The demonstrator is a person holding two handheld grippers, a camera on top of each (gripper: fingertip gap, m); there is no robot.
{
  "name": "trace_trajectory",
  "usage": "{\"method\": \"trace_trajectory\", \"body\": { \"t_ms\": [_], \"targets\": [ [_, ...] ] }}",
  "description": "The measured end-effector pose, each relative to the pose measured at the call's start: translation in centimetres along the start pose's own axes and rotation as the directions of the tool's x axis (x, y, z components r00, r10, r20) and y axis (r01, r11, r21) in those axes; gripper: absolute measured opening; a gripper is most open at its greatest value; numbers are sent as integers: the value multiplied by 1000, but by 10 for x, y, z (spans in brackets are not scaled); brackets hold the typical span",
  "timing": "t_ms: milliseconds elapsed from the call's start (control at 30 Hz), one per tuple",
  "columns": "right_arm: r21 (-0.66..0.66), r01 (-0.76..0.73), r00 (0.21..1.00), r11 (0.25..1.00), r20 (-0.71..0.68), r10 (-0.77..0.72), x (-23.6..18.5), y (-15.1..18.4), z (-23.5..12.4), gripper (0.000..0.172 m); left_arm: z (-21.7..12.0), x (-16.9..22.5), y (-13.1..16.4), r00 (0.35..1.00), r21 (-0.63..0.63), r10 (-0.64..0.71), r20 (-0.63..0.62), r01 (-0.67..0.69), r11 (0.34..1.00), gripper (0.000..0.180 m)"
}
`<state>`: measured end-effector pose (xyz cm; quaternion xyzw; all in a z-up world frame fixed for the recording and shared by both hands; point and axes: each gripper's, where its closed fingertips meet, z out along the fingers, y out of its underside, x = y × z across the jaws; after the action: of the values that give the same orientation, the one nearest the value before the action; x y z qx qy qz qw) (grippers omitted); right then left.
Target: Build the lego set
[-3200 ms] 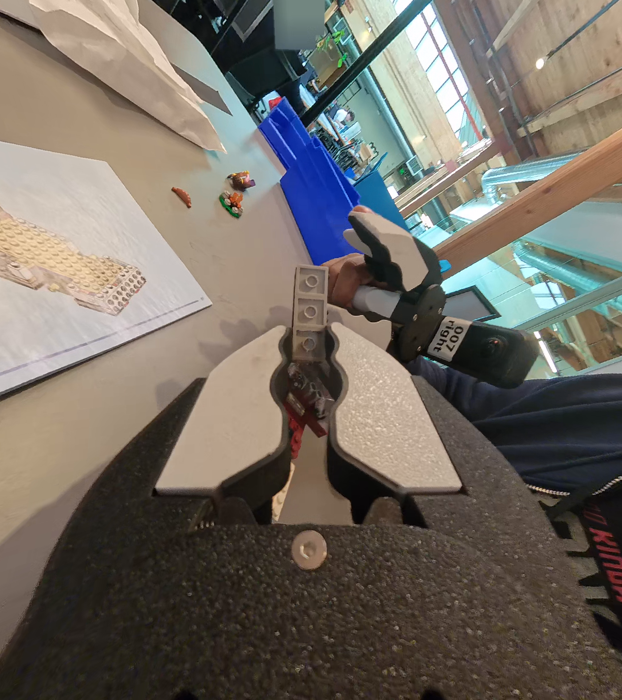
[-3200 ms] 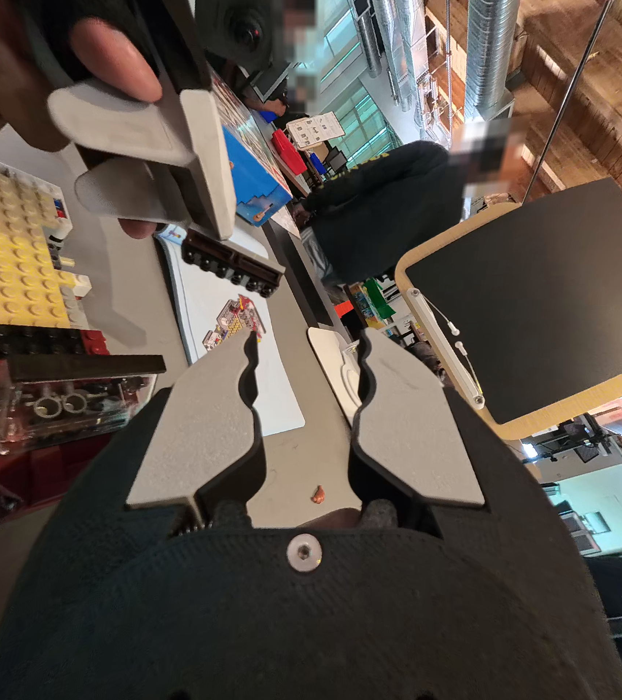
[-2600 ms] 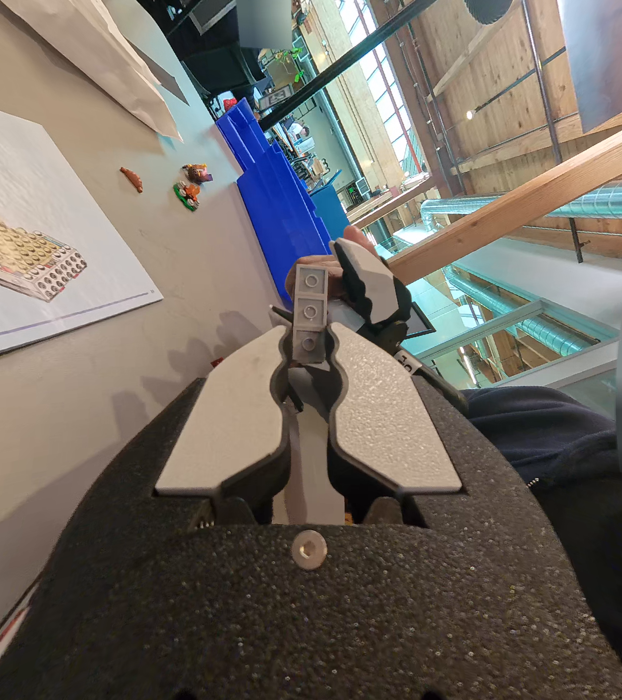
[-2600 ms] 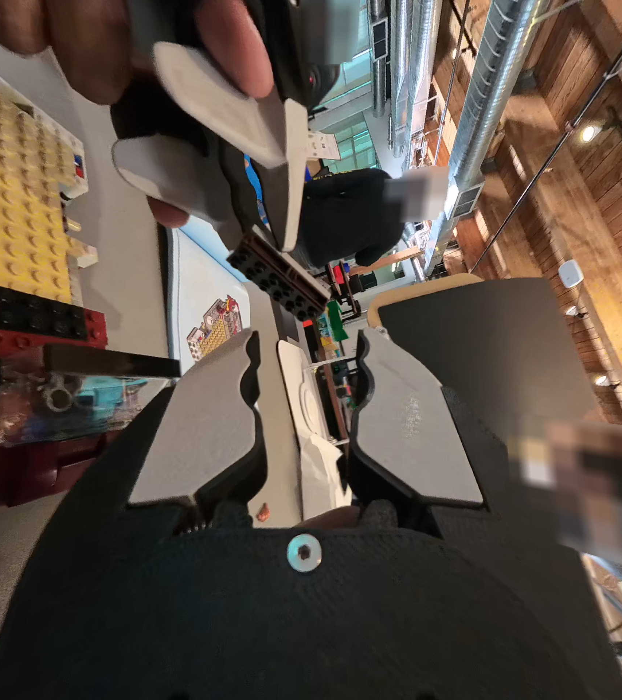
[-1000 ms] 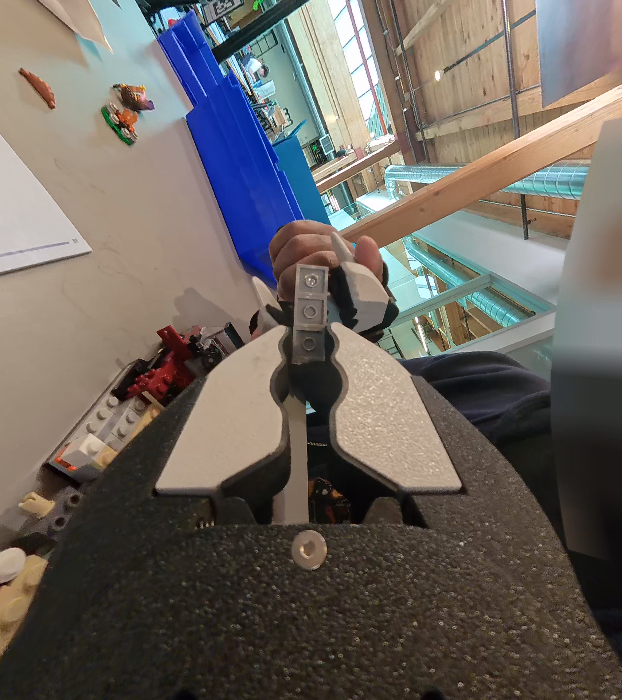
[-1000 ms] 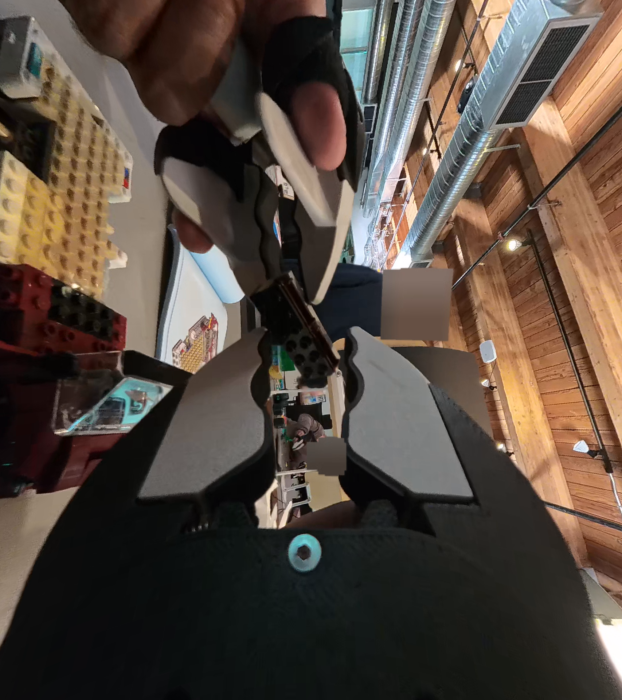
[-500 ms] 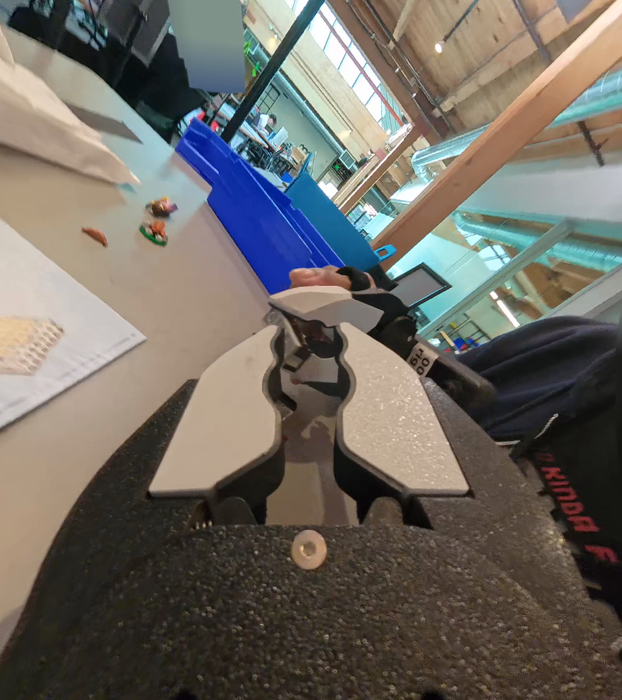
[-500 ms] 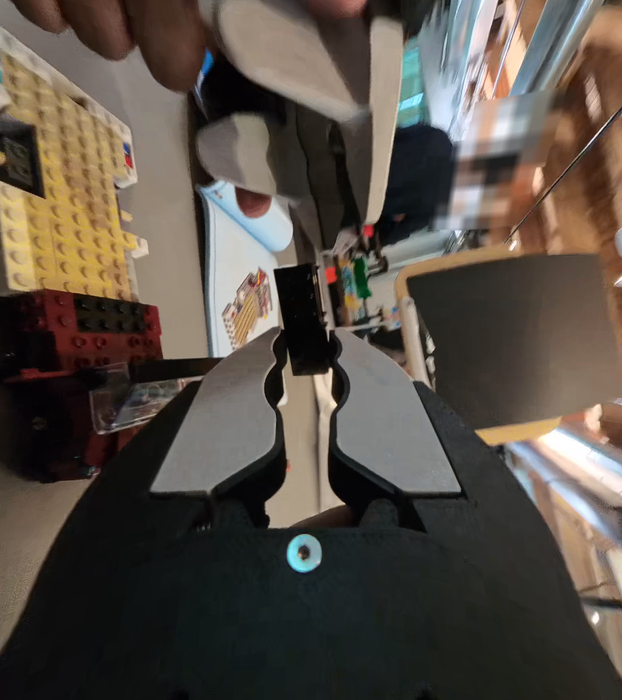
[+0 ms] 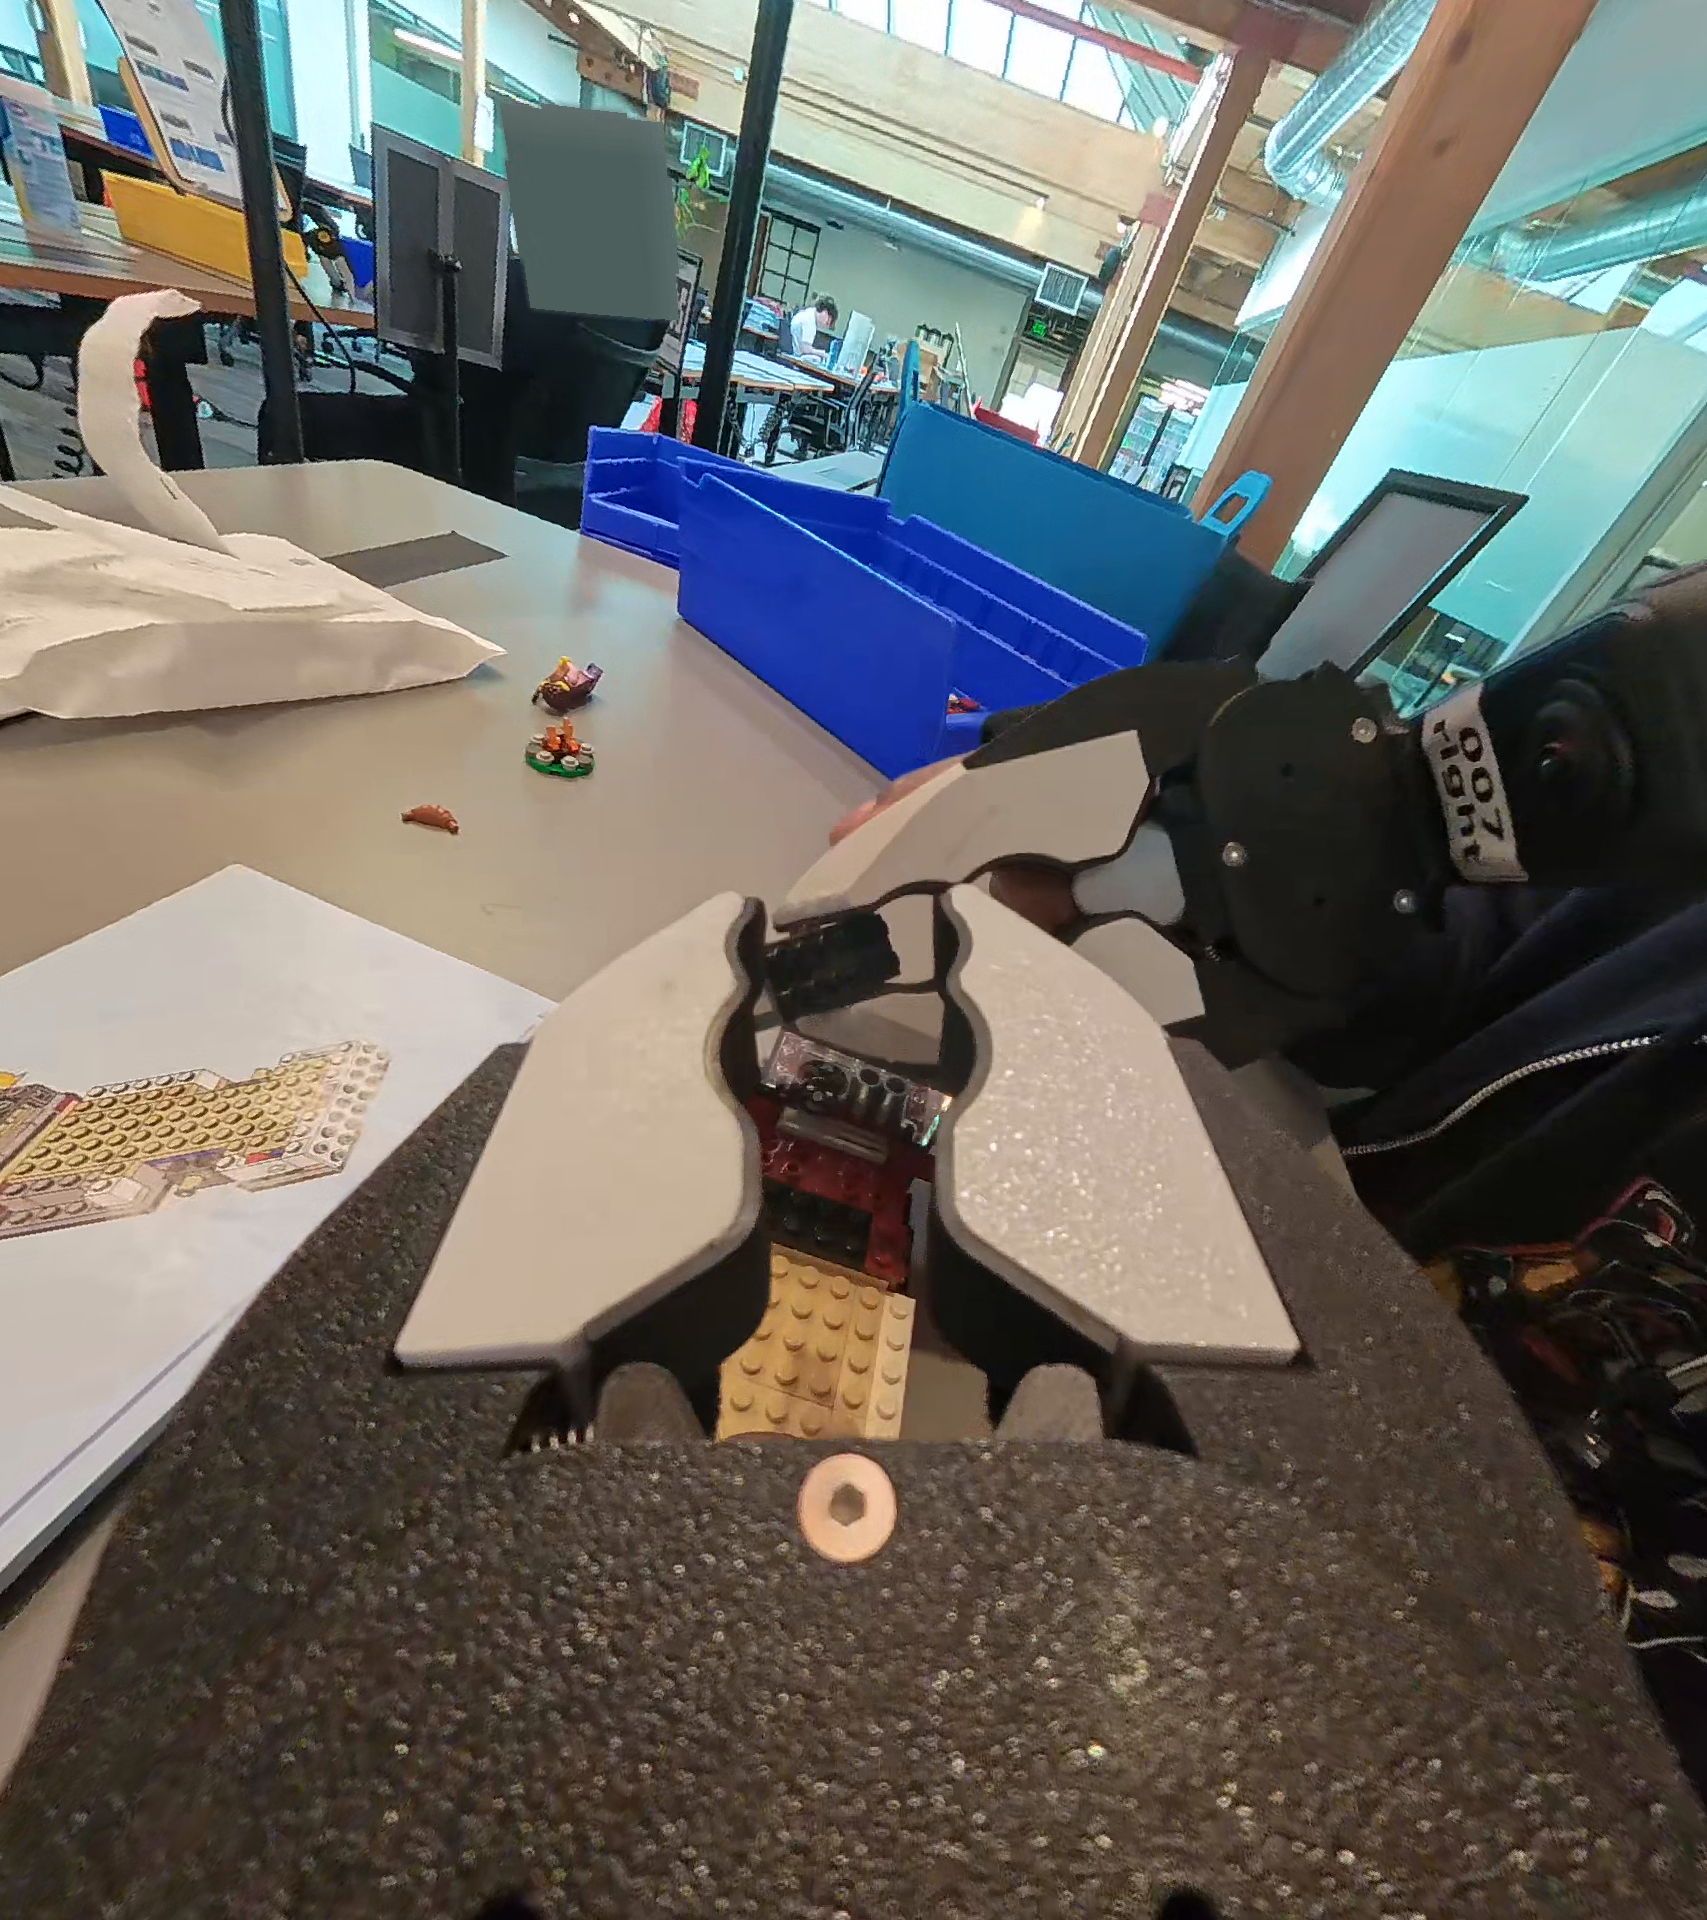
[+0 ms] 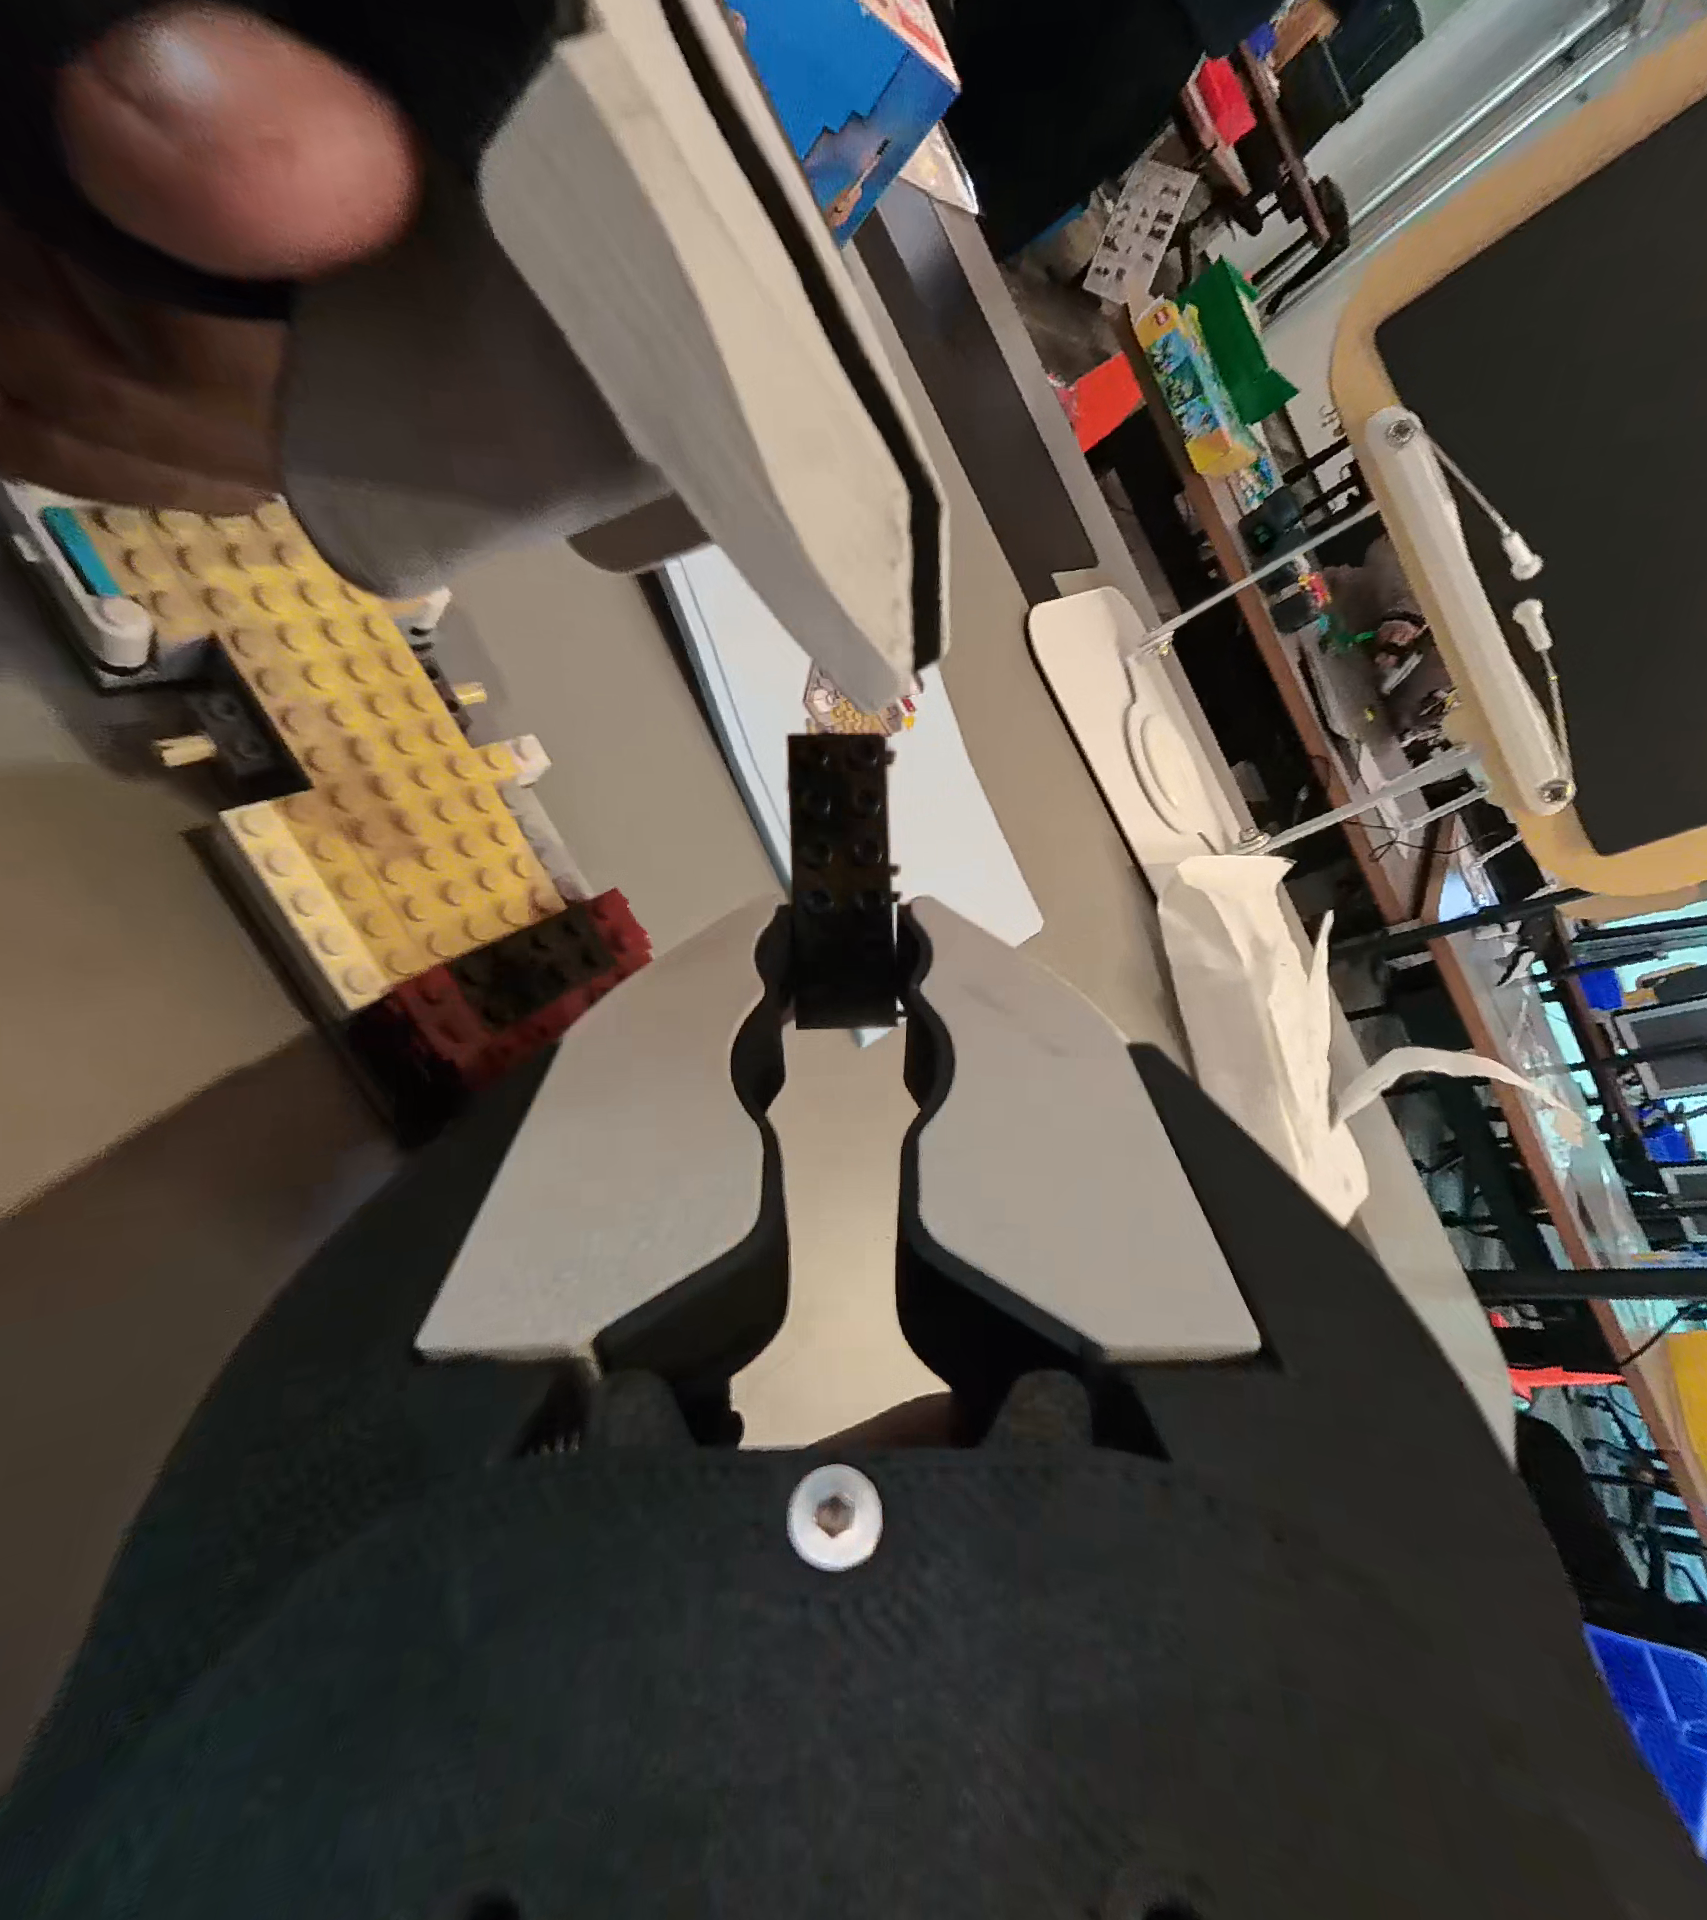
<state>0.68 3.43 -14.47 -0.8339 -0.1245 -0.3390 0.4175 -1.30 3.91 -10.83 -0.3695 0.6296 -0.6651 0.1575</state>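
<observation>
The right gripper point(image 10: 844, 940) is clamping a black studded plastic plate point(image 10: 838, 862) above the brick model point(image 10: 392, 790) near the bench's front edge, while the left gripper point(image 9: 849, 935) is standing open and empty, so alignment should be square.

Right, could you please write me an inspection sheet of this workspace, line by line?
Surface: grey table, mostly bare in the middle.
Job's things: black studded plate; brick model of tan, dark red and black plates; printed instruction sheet.
Clutter: white paper bag, blue bins, three small brick pieces loose on the table.
Grippers: right gripper clamps the black plate at its near end, both pads against its sides; left gripper open, nothing between its fingers, above the model, the right gripper's tip and plate just ahead.
Cables: nothing seen on the table.
Surroundings: open workshop with timber posts, benches, a black panel.
</observation>
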Motion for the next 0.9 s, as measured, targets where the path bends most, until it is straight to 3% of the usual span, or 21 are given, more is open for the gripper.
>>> {"method": "trace_trajectory", "body": {
  "t_ms": [400, 533, 900],
  "targets": [
    [-37, -150, 988, 988, -46, 148, 0, 1, 5, 18, 3, 5, 3, 995, 3, -80, -56, 80, 997, 21],
    [-52, -132, 987, 990, -97, 127, 6, 3, 6, 18, 3, 5, 2, 993, 9, -97, -64, 98, 995, 18],
    [-44, -184, 982, 982, -37, 183, 0, -5, 5, 18, 4, 7, 1, 993, 19, -92, -68, 94, 995, 22]
  ]
}}
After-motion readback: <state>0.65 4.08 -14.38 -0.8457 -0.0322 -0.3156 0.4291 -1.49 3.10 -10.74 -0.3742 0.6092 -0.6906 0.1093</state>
